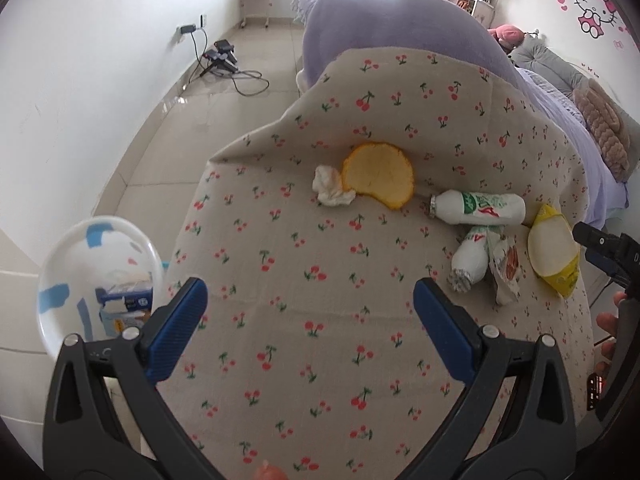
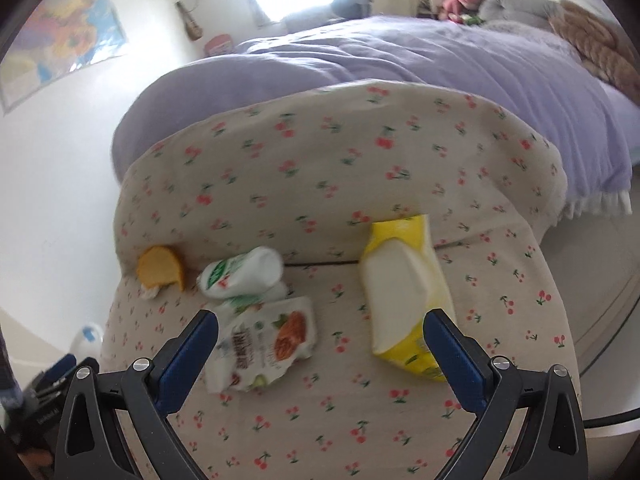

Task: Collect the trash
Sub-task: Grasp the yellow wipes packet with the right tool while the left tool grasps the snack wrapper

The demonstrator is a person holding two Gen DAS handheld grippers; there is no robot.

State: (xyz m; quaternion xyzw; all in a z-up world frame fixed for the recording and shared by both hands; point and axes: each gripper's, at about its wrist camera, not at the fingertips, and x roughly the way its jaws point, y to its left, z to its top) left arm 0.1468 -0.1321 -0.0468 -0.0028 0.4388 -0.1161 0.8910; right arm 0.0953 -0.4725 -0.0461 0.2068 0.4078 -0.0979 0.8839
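Note:
Trash lies on a cherry-print cloth [image 1: 304, 240] over a bed end. An orange peel [image 1: 378, 176] rests beside a crumpled white tissue [image 1: 330, 190]. Two white bottles [image 1: 478, 208] lie crossed, with a snack wrapper [image 1: 506, 268] and a yellow wipes pack [image 1: 554, 252] to their right. My left gripper [image 1: 310, 304] hovers open over bare cloth, short of the trash. My right gripper [image 2: 322, 336] is open just above the cloth, the snack wrapper [image 2: 266, 344] by its left finger and the yellow pack [image 2: 406, 296] by its right. Bottles [image 2: 242, 270] and peel [image 2: 160, 268] lie further left.
A white bin with a clear liner [image 1: 96, 276] stands on the floor left of the bed. A purple duvet [image 2: 440, 64] covers the bed beyond the cloth. Cables and a charger [image 1: 222, 60] lie on the tiled floor by the wall. A hand [image 1: 608, 324] holds the other gripper.

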